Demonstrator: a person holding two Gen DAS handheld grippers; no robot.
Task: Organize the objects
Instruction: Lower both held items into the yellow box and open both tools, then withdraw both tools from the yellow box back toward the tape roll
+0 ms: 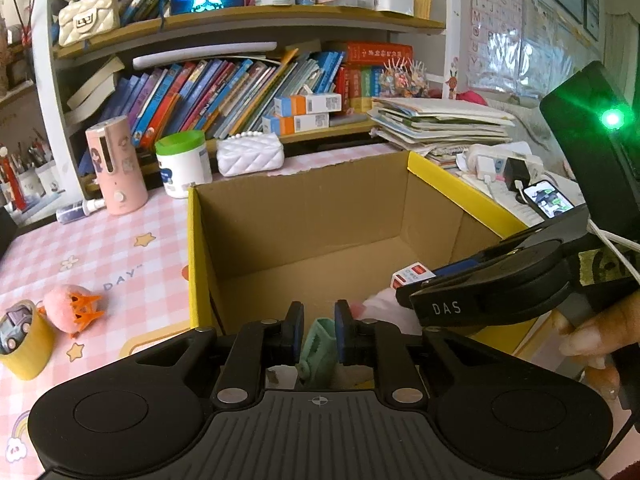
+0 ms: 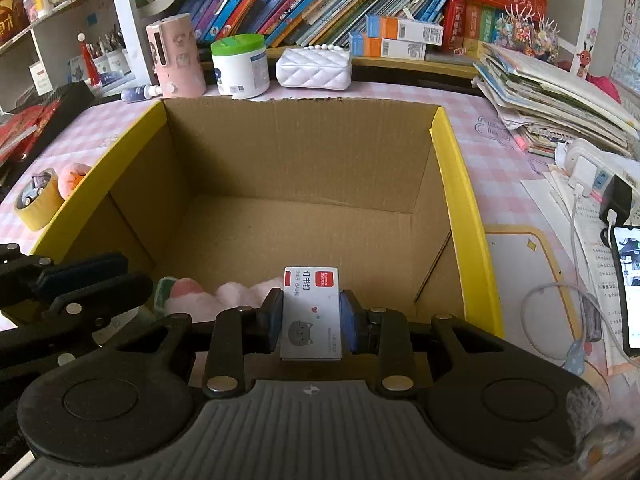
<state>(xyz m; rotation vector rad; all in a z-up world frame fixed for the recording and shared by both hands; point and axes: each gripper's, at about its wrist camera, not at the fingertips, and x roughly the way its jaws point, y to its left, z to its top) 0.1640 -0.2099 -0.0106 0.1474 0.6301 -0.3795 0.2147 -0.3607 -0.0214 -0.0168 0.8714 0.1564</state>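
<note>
Box: an open cardboard box [image 2: 304, 152] with yellow outer faces sits on your pink checked tablecloth [image 1: 100, 248], taking up the middle of the desk; its floor is mostly bare toward the far wall.
Right gripper: your right gripper [image 2: 310, 316] pinches a small white staple box [image 2: 311, 312] flat between its blue pads, held over the box's near edge.
Left gripper: your left gripper [image 1: 318, 332] has its jaws slightly parted around a mint-green clip [image 1: 318, 346]; you cannot tell whether the pads press it. It hangs just inside the near wall.
Already inside: a pink fluffy item [image 2: 236, 294] lies at the near edge of the box floor, between the two grippers.
Left of the box: a yellow tape roll [image 1: 24, 344] with a toy car in it and a pink pompom [image 1: 66, 306] sit near the desk's left edge, leaving open cloth between them and the box.
Behind the box: a pink cylinder [image 2: 176, 54], a green-lidded tub [image 2: 240, 66] and a white quilted purse [image 2: 314, 68] line the far edge.
Right edge: stacked books [image 2: 560, 96], chargers and a phone [image 2: 628, 288] crowd it.
</note>
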